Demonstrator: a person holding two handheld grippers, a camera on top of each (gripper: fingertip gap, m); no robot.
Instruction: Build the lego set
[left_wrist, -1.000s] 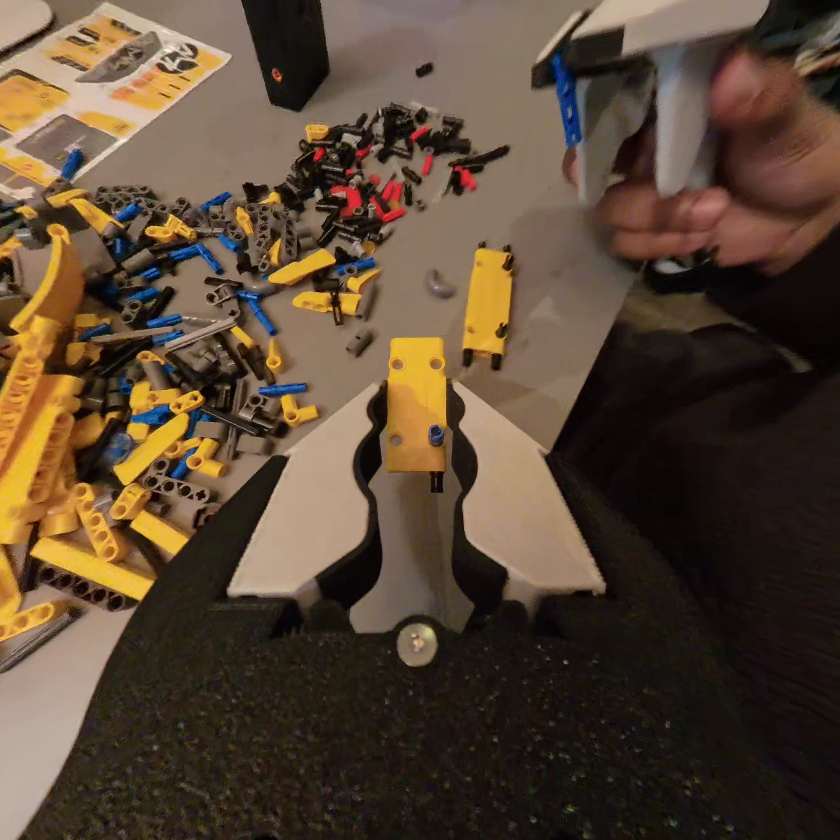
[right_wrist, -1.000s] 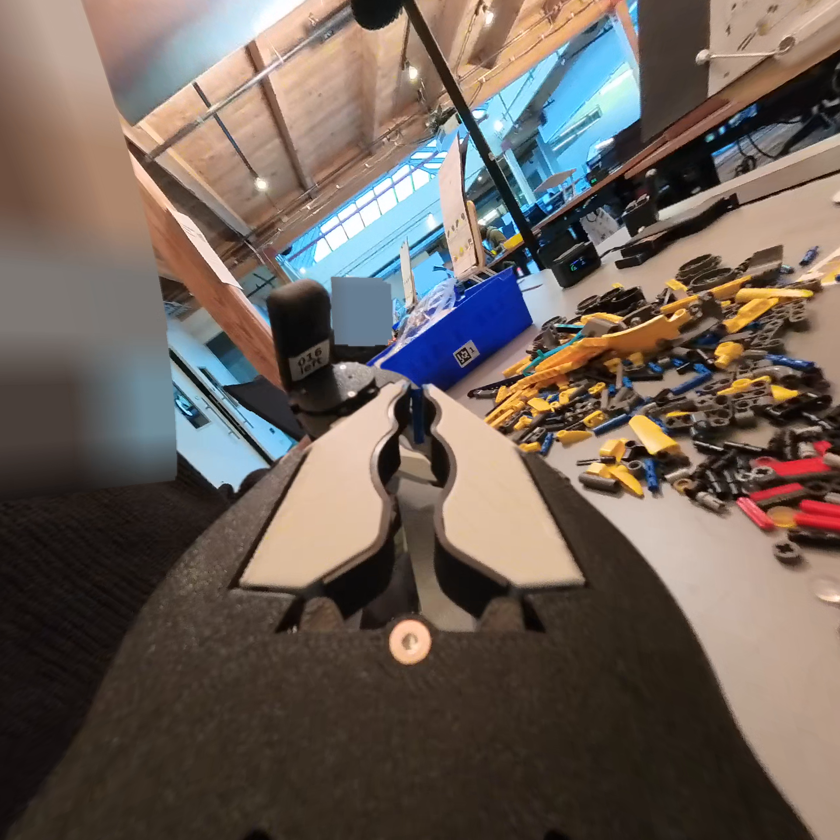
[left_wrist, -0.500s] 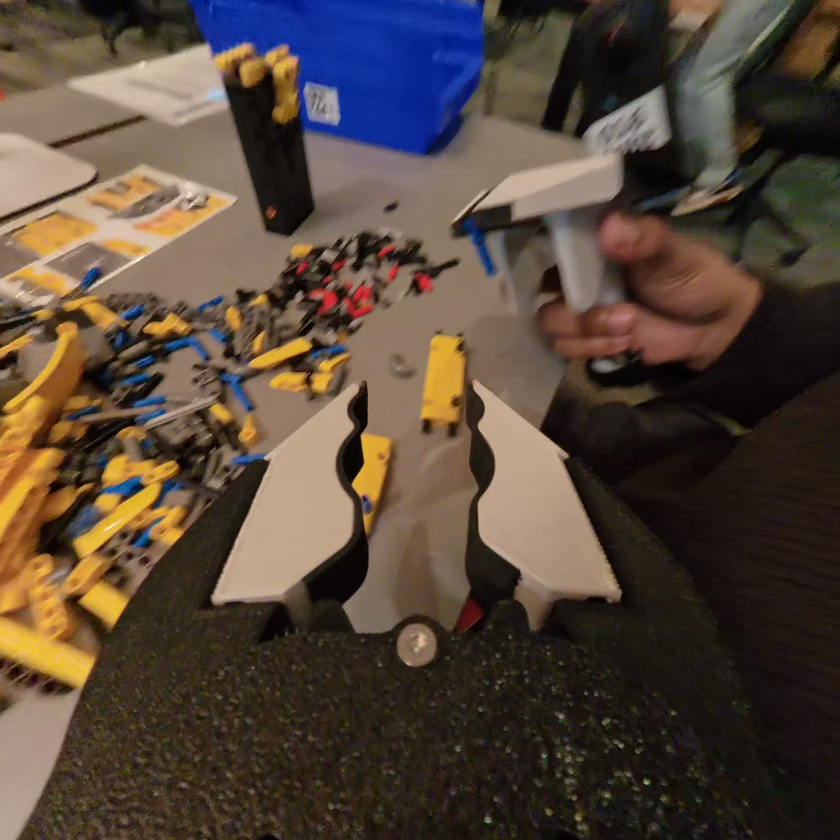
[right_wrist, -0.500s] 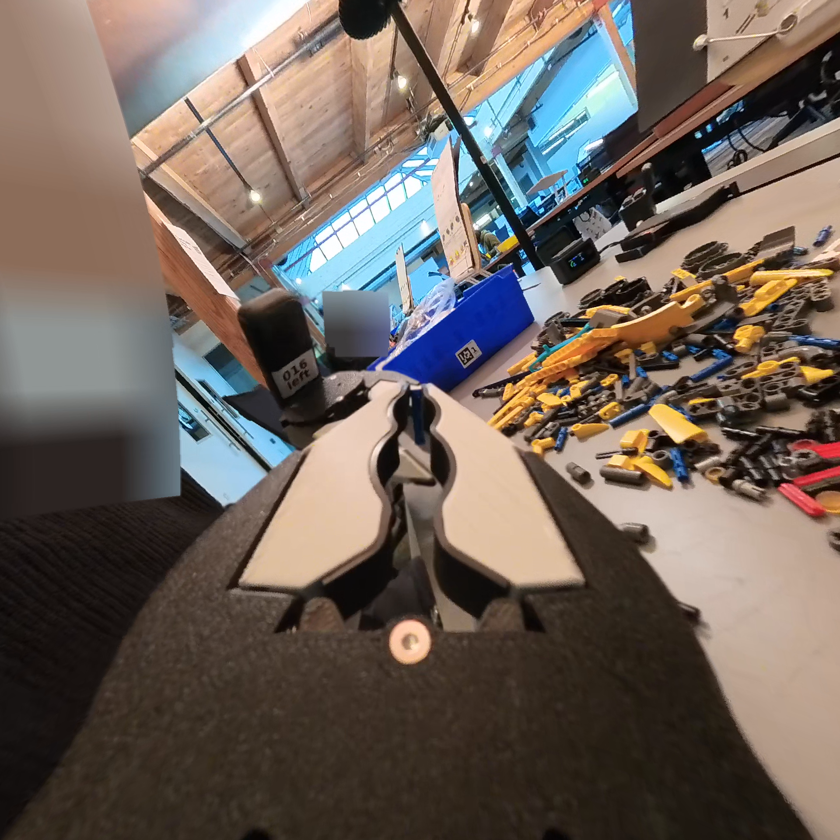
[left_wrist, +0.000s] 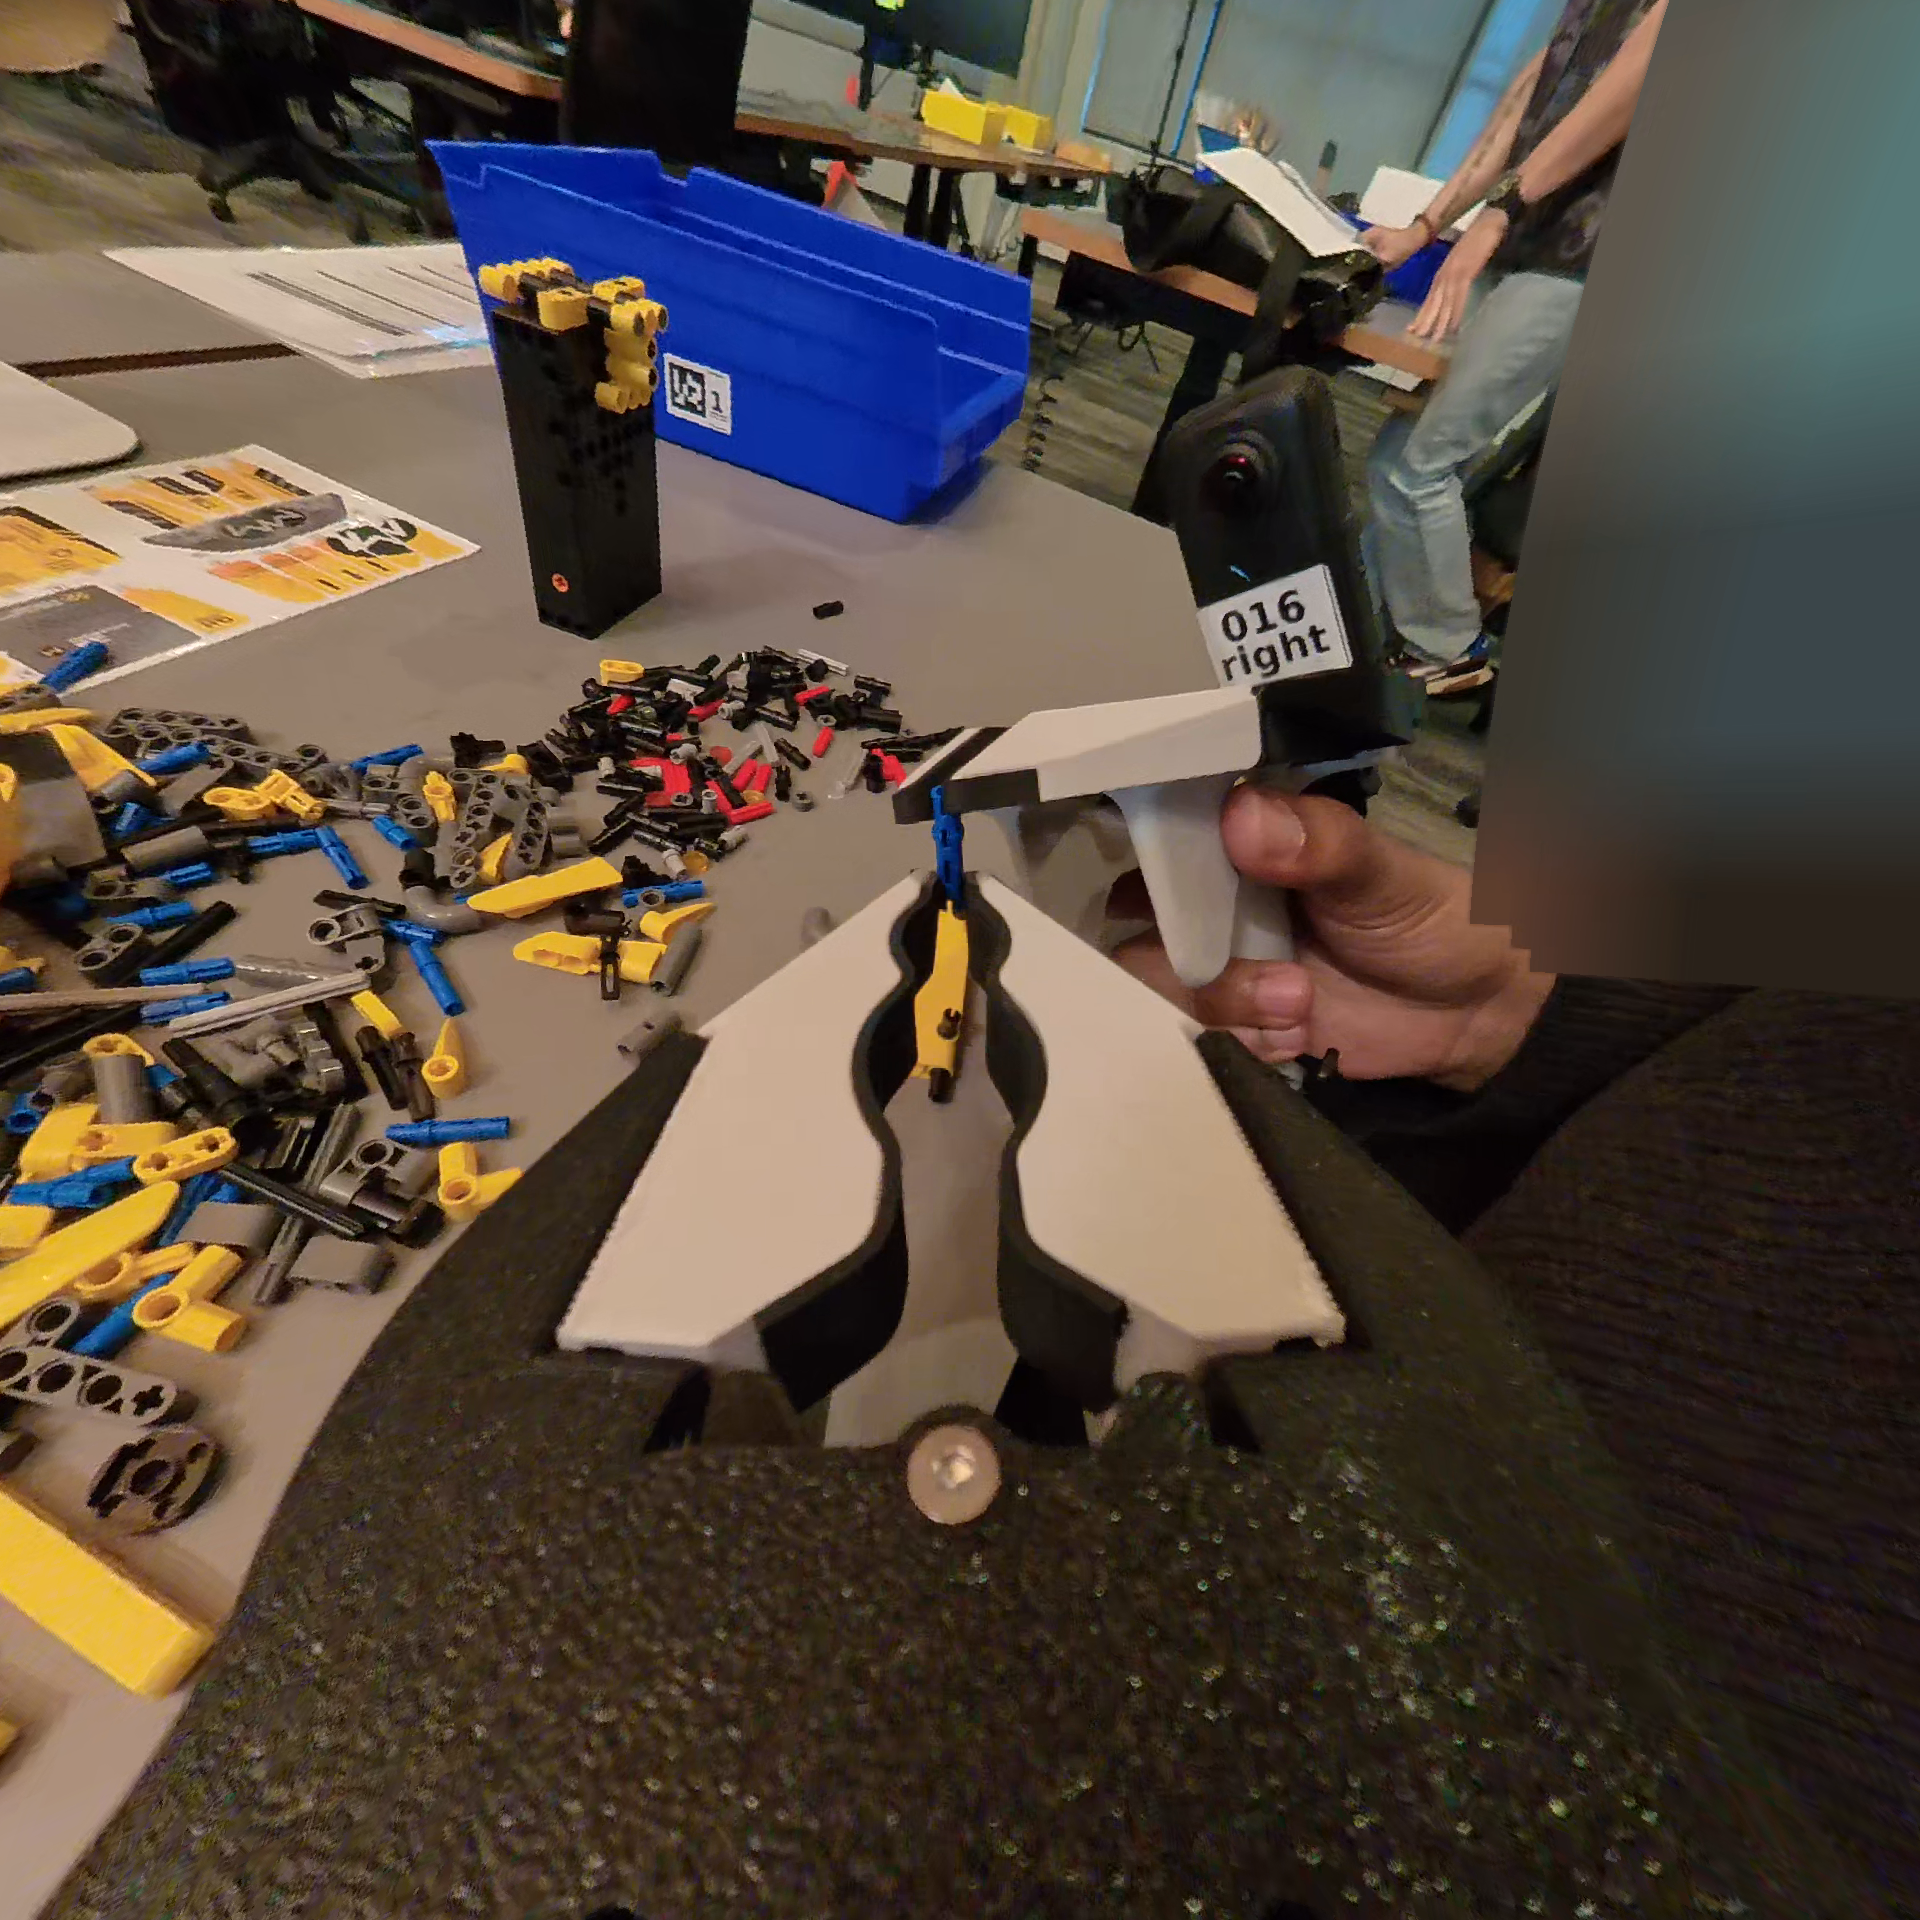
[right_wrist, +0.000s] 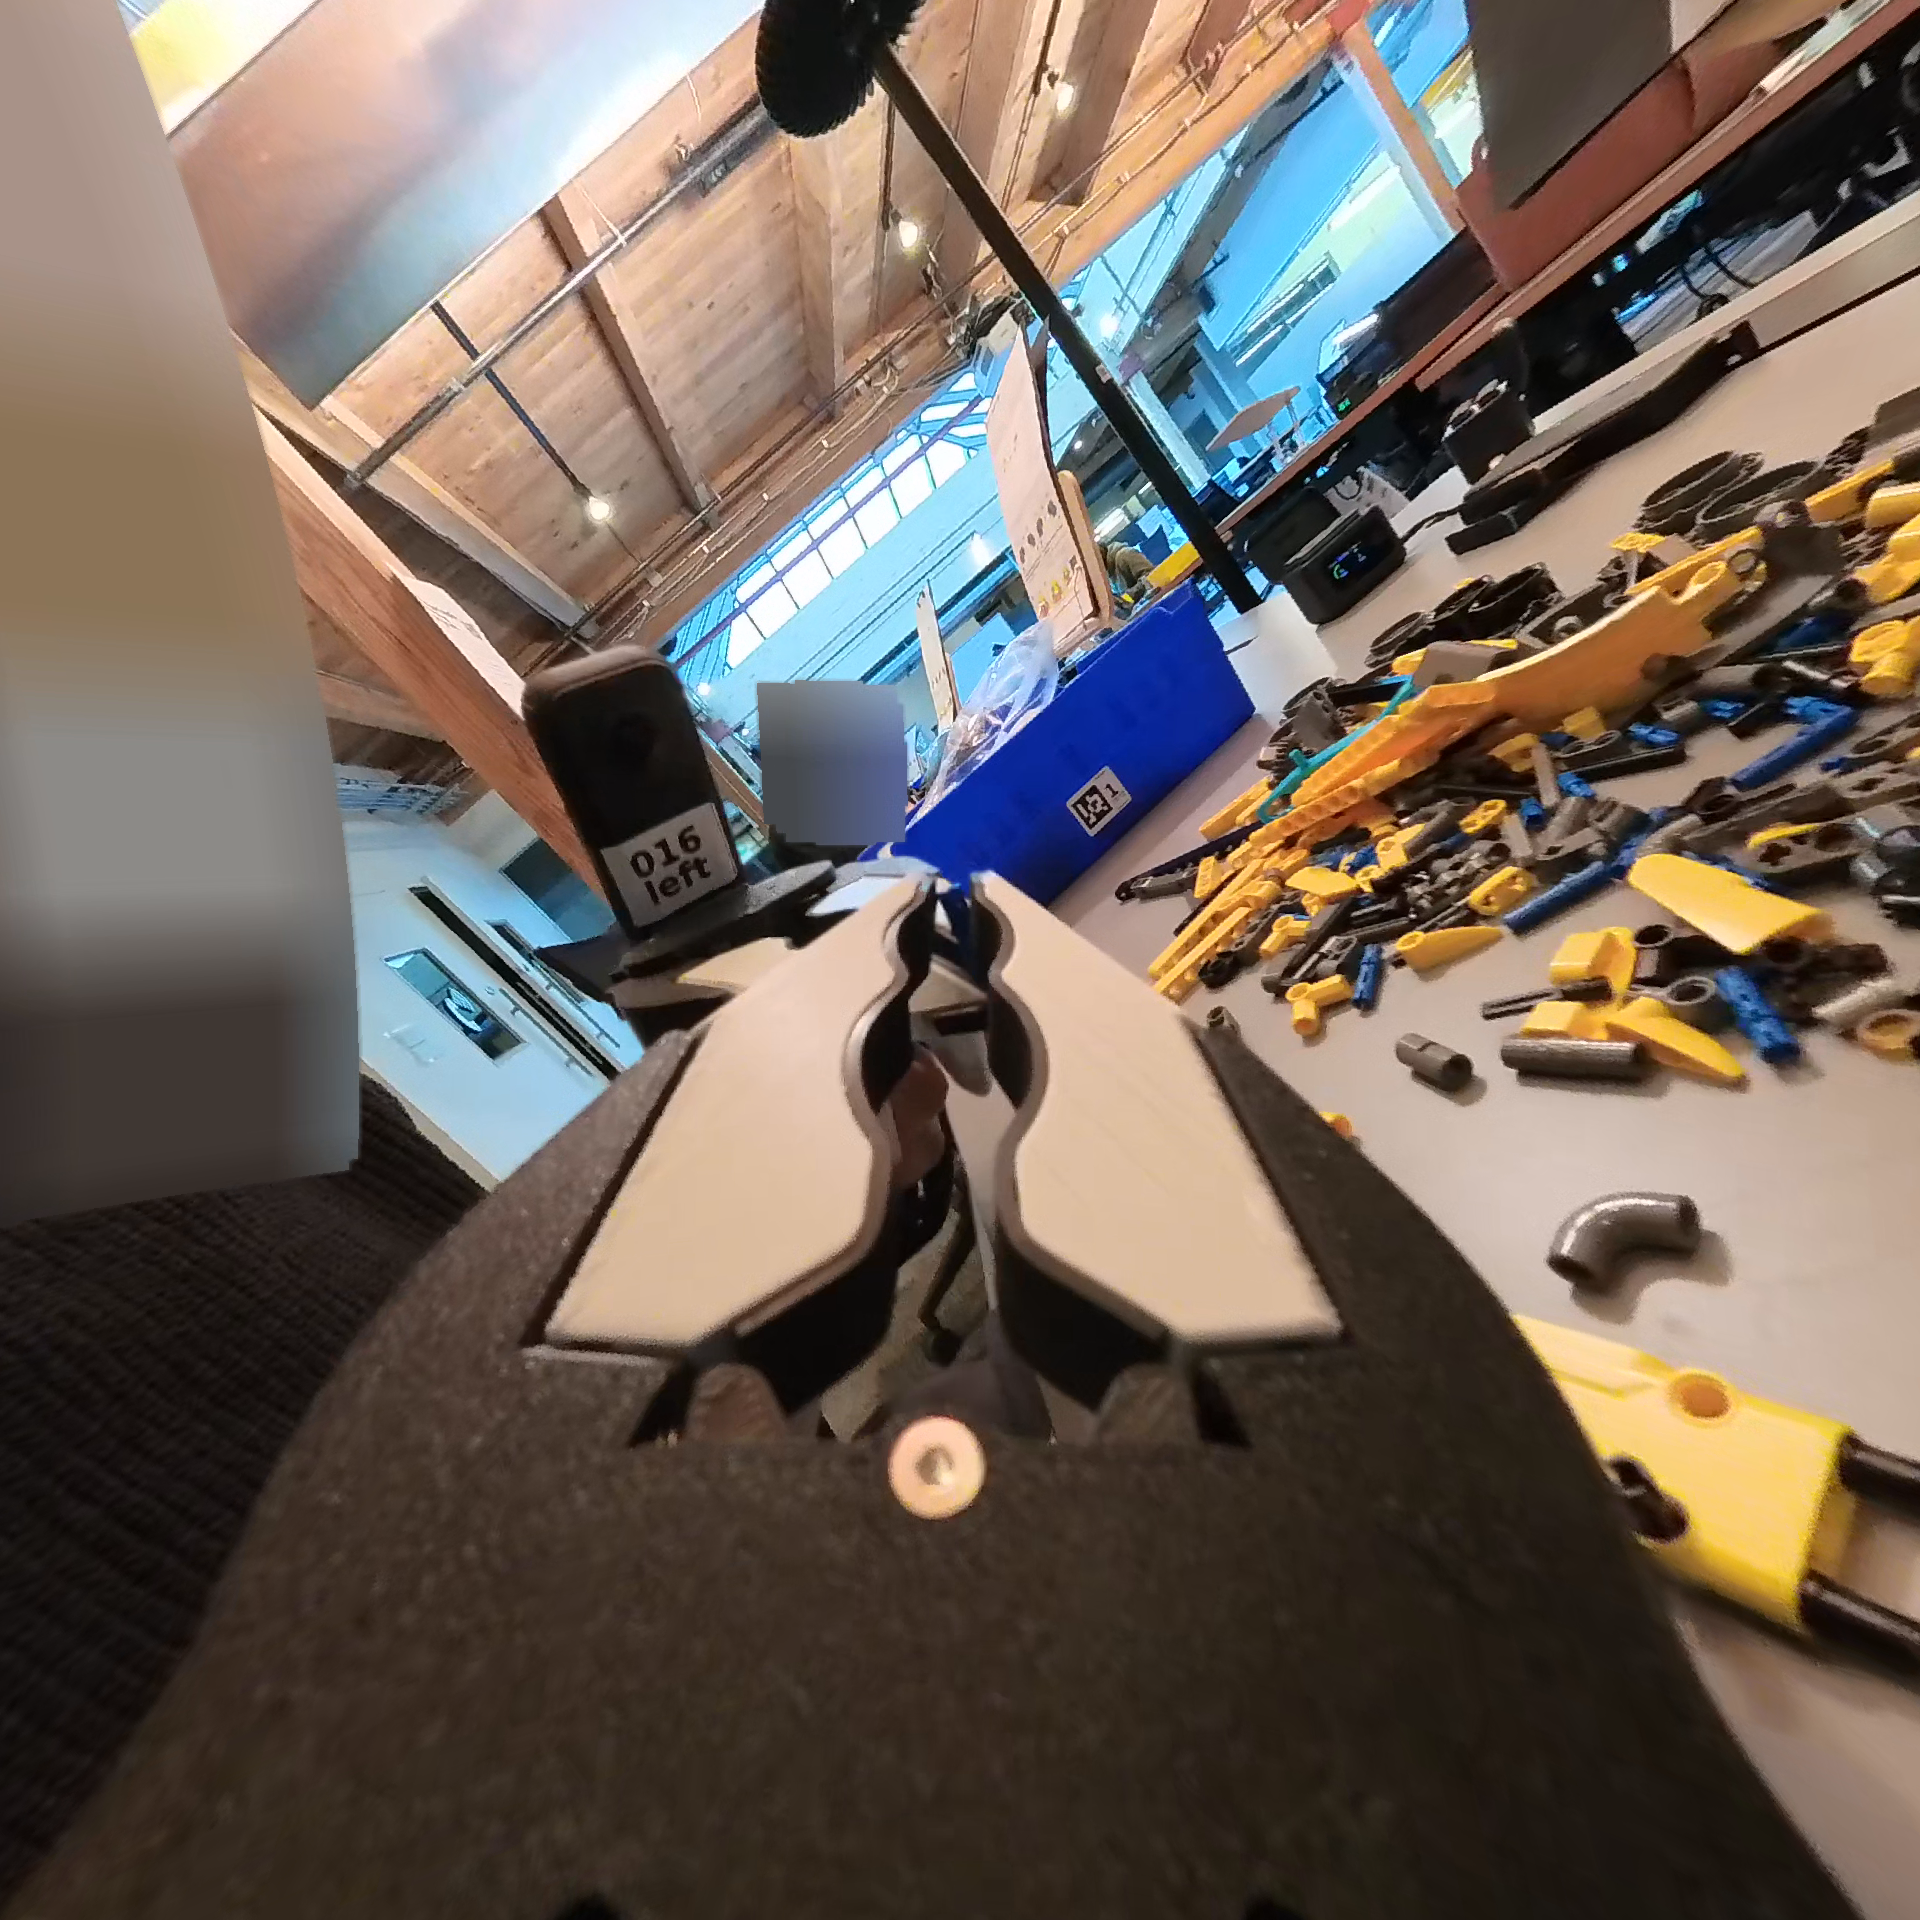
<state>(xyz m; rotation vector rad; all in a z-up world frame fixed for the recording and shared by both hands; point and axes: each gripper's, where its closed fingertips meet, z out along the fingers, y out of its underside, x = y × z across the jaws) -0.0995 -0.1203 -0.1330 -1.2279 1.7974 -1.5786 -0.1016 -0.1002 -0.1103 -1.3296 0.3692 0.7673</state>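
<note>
Centre frame: left gripper (left_wrist: 948, 894) fingers clamp yellow panel (left_wrist: 943, 1003); right gripper (left_wrist: 935, 795) fingers pinch blue beam (left_wrist: 947, 847) touching its top; loose parts (left_wrist: 312, 987) cover worktop (left_wrist: 987, 582).

Two grippers (left_wrist: 948, 883) (right_wrist: 951, 883), one blue bin (left_wrist: 831, 343), one black tower (left_wrist: 582, 488), one instruction sheet (left_wrist: 208, 551) (far left), loose bricks (left_wrist: 312, 987) uncounted.

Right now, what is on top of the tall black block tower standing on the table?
On top of the black tower sit several yellow connector pieces, clustered at its upper edge. How they attach underneath is hidden. The blue bin stands behind it.
</note>
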